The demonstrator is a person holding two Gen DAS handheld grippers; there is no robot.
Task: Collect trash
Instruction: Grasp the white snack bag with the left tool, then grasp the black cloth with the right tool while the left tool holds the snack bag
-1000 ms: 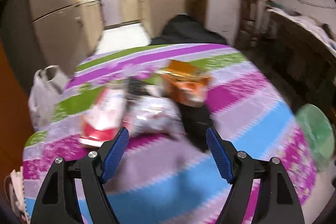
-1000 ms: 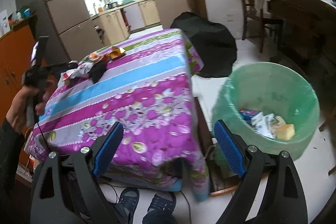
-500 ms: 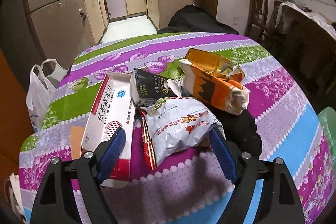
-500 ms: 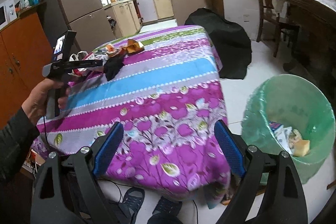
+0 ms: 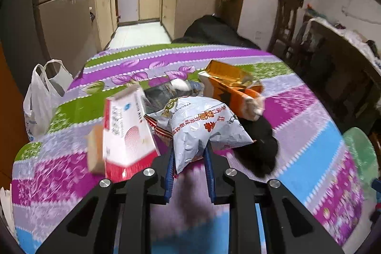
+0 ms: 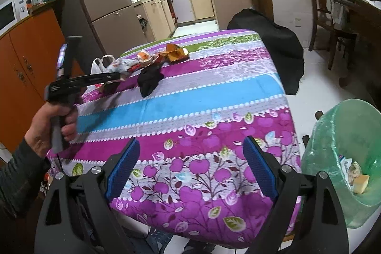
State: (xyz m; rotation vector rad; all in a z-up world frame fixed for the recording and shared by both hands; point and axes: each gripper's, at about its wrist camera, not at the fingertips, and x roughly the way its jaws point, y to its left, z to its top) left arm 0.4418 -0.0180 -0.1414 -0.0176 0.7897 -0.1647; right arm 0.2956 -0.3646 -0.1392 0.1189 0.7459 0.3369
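The left gripper (image 5: pixel 189 164) has its jaws closing on the near end of a white snack bag (image 5: pixel 202 125), which sits pinched between the two blue pads. The bag reaches forward and up from the fingertips, its red lettering facing the camera. Just left of the gripper's left finger, a red and white box (image 5: pixel 126 132) stands tilted and blurred, with a small tan box (image 5: pixel 94 149) beside it further left. Ahead of the gripper, beyond the bag, lies a dark crumpled wrapper (image 5: pixel 162 94). Ahead and to the right, a torn orange carton (image 5: pixel 233 92) lies on its side. Just right of the right finger, a black cloth (image 5: pixel 259 146) lies partly under the bag. All of this rests on a table with a striped, flowered cover (image 5: pixel 309 135).

In the right wrist view, the right gripper (image 6: pixel 190 167) stands wide open with nothing between its pads, held over the near edge of the table. The pile of trash lies well ahead of it and to the left, at the far corner, where the person's left hand (image 6: pixel 51 125) holds the other tool. To the right of the right gripper, on the floor beside the table, stands a bin with a green liner (image 6: pixel 343 146), with some scraps (image 6: pixel 356 176) in the bottom.
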